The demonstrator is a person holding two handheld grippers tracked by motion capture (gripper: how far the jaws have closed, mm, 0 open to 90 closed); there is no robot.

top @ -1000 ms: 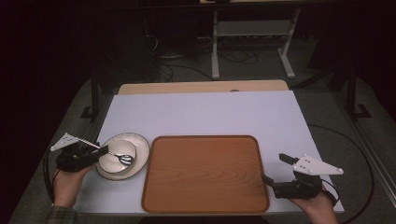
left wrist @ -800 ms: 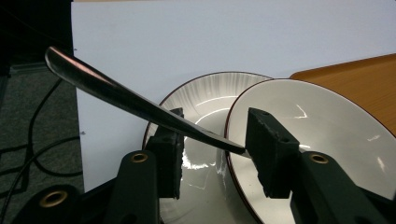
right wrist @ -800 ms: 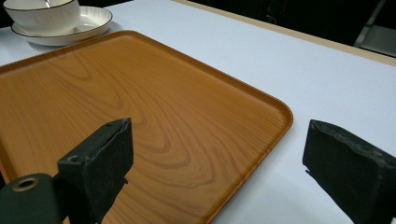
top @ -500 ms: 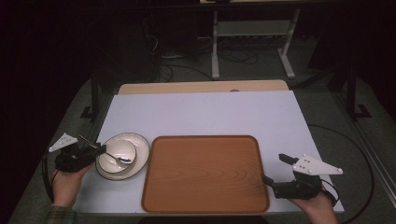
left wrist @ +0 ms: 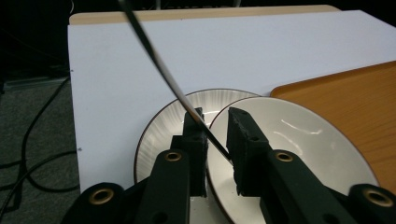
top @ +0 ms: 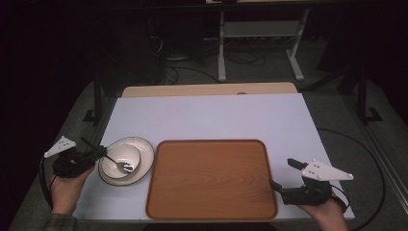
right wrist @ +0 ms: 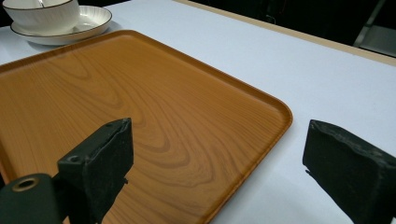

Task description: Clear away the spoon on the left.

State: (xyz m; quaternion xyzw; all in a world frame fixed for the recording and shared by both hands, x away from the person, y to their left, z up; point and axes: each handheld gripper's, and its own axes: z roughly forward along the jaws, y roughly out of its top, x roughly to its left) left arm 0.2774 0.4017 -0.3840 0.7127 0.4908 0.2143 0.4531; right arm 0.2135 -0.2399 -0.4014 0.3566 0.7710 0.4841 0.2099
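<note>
A white table top (top: 211, 115) carries everything, with a strip of bare wood along its far edge. On its near half lies a wooden tray (top: 211, 179), rectangular with rounded corners. Just left of the tray, a cream plate (top: 143, 150) with a dark rim sits with its edge beside the tray's left rim. A white bowl (top: 126, 156) stands on that plate, and a metal spoon (top: 118, 162) rests in it, its head in the bowl and its thin handle rising out over the left rim.

The left gripper (left wrist: 212, 135) comes in from the left over the plate's edge; its jaws have just been closing, and the spoon handle runs slantwise between them, lying against the left pad, with a narrow gap to the right one. The right gripper (right wrist: 219, 163) hovers at the tray's near right corner, its jaws spread wide with nothing between them.
</note>
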